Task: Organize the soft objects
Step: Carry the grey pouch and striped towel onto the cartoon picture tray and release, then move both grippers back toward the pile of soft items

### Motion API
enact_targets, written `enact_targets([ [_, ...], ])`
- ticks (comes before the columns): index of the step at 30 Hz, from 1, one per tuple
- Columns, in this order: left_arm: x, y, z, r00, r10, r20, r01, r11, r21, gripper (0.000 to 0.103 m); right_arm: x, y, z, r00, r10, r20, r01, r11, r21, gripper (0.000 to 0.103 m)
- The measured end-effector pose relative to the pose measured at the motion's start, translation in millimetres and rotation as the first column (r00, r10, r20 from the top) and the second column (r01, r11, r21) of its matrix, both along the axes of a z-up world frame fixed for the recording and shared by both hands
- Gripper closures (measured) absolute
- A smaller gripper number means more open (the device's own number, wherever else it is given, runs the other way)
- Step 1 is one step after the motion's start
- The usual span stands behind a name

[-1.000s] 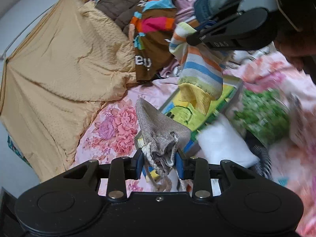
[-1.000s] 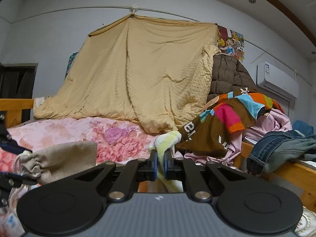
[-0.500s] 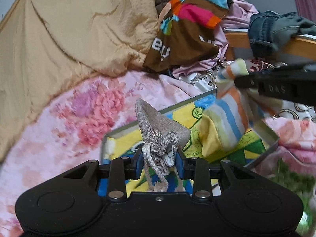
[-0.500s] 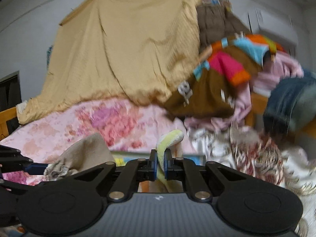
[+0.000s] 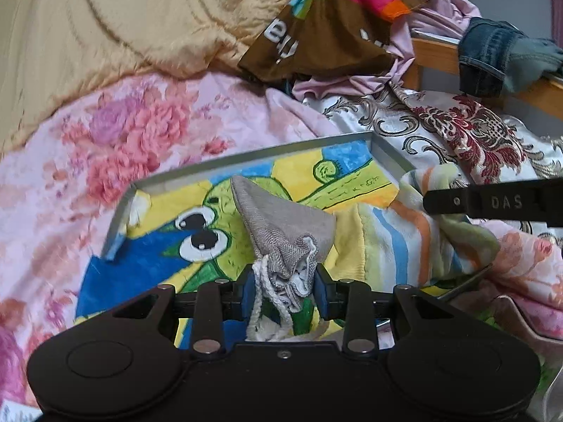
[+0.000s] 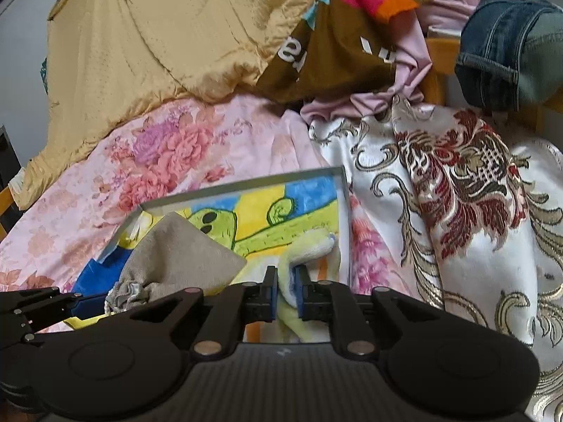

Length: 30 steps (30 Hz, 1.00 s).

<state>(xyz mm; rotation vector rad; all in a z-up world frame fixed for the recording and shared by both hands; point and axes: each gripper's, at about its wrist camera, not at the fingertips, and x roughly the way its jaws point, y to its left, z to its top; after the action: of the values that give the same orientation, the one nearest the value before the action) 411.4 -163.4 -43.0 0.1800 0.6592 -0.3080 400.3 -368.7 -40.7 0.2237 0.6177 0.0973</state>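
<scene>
A shallow metal-rimmed tray [image 5: 246,156] with a cartoon frog painted in yellow, blue and green lies on the bed. My left gripper [image 5: 284,292] is shut on the gathered mouth of a grey drawstring pouch [image 5: 281,225], which hangs just over the tray's middle. To its right, a pastel striped sock [image 5: 397,242] droops onto the tray's right side. In the right wrist view my right gripper [image 6: 286,299] has the sock [image 6: 309,246] between its pads, which still touch it as the jaws are opening. The pouch [image 6: 183,256] shows at the left of that view, above the tray rim [image 6: 239,184].
A pink floral sheet [image 5: 140,130] surrounds the tray. A tan quilt [image 6: 158,35] rises behind it. A brown multicoloured garment [image 6: 345,35] and pink cloth [image 6: 415,59] are piled at the back. Jeans [image 6: 510,52] hang over a wooden rail. White brocade fabric [image 6: 457,183] lies to the right.
Both grippers came down from facing the quilt and wall to just over the tray, rolling level. The sock now rests on the tray and the right jaws have parted slightly.
</scene>
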Motion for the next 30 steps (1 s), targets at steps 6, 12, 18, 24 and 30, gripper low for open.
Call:
enact_targets([
  [6,3.1,7.6,-0.1,0.996,0.057,-0.064,-0.061,0.997,-0.055,0.062,-1.1,1.7,0.9,1.000,0.016,-0.027,-0.016,1.000,-0.022,0.073],
  [12,-8.1,13.0,8.8,0.995,0.084,-0.054,-0.088,0.994,-0.068,0.040,-13.8,0.4,7.9,1.000,0.013,-0.014,-0.013,0.998,-0.060,0.046],
  [18,-40.1,22.6,29.7,0.993,0.116,0.014,-0.113,0.987,-0.115,0.021,-42.5,-2.5,22.4,0.997,0.012,0.070,-0.005,0.995,-0.100,0.030],
  [24,-84.0,39.1,56.2,0.982,0.161,0.098,-0.140,0.971,-0.195,0.007,-83.4,-1.8,40.7,0.981,0.003,0.195,0.019,0.994,-0.110,0.012],
  [30,-129.5,52.4,78.6,0.969,0.181,0.166,-0.134,0.956,-0.260,0.001,-131.8,4.1,60.3,0.941,-0.016,0.338,0.055,0.993,-0.104,0.000],
])
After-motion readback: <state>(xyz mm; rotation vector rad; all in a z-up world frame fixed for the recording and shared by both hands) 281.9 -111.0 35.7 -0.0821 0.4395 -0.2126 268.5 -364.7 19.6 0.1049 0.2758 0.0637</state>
